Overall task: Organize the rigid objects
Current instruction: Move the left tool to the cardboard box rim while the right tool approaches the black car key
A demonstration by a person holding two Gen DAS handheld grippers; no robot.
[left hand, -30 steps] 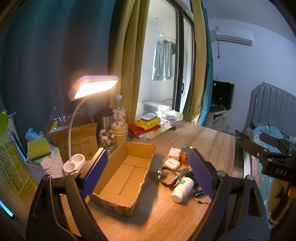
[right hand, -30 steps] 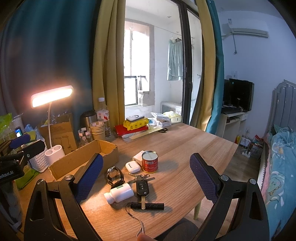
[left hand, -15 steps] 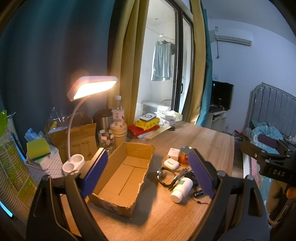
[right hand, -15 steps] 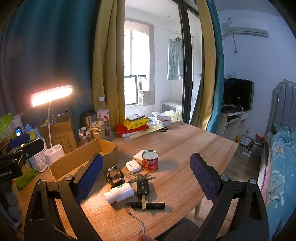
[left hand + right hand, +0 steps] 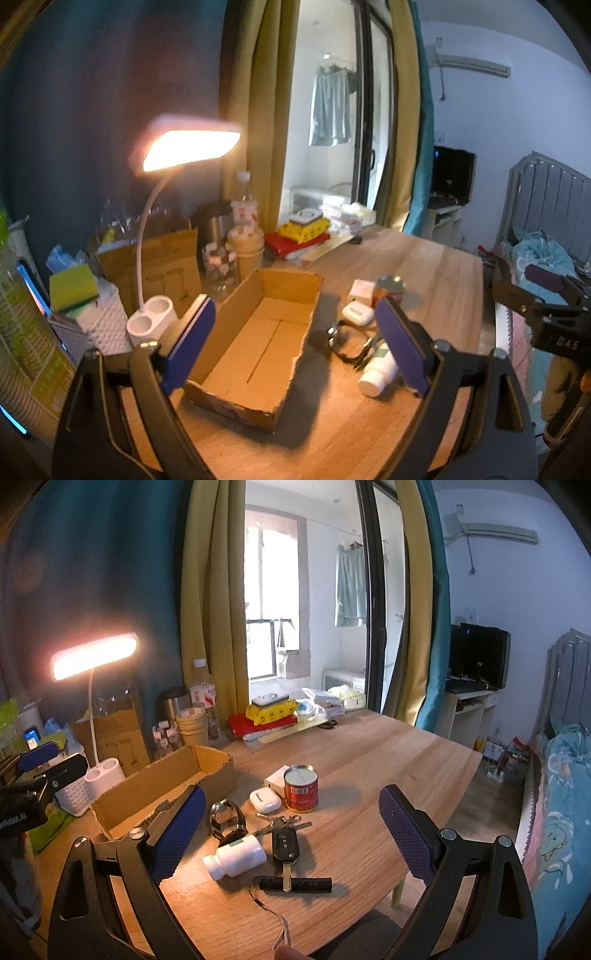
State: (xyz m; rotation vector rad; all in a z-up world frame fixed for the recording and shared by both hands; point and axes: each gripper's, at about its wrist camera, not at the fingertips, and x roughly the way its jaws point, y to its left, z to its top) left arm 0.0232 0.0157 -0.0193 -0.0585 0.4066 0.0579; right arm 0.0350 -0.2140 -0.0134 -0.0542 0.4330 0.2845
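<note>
An open cardboard box (image 5: 258, 343) (image 5: 162, 786) lies empty on the wooden table (image 5: 369, 760). To its right sit a red can (image 5: 301, 786), a white earbud case (image 5: 265, 799), a small white box (image 5: 276, 779), a watch (image 5: 225, 818), a white pill bottle (image 5: 236, 856), a car key with keys (image 5: 284, 843) and a black flashlight (image 5: 295, 883). My left gripper (image 5: 295, 347) hovers open above the box's near end. My right gripper (image 5: 291, 838) hangs open above the bottle and key. Neither holds anything.
A lit desk lamp (image 5: 188, 147) rises at the left, beside a white basket with a sponge (image 5: 74, 286), a brown paper bag (image 5: 162, 262), jars, cups and a bottle. Red and yellow books (image 5: 271, 716) lie at the table's far edge. A bed (image 5: 561, 782) stands right.
The left wrist view has shifted slightly and blurred, with the box sitting a little closer. The right gripper has hardly moved. Both grippers stay open and the objects lie where they were.
</note>
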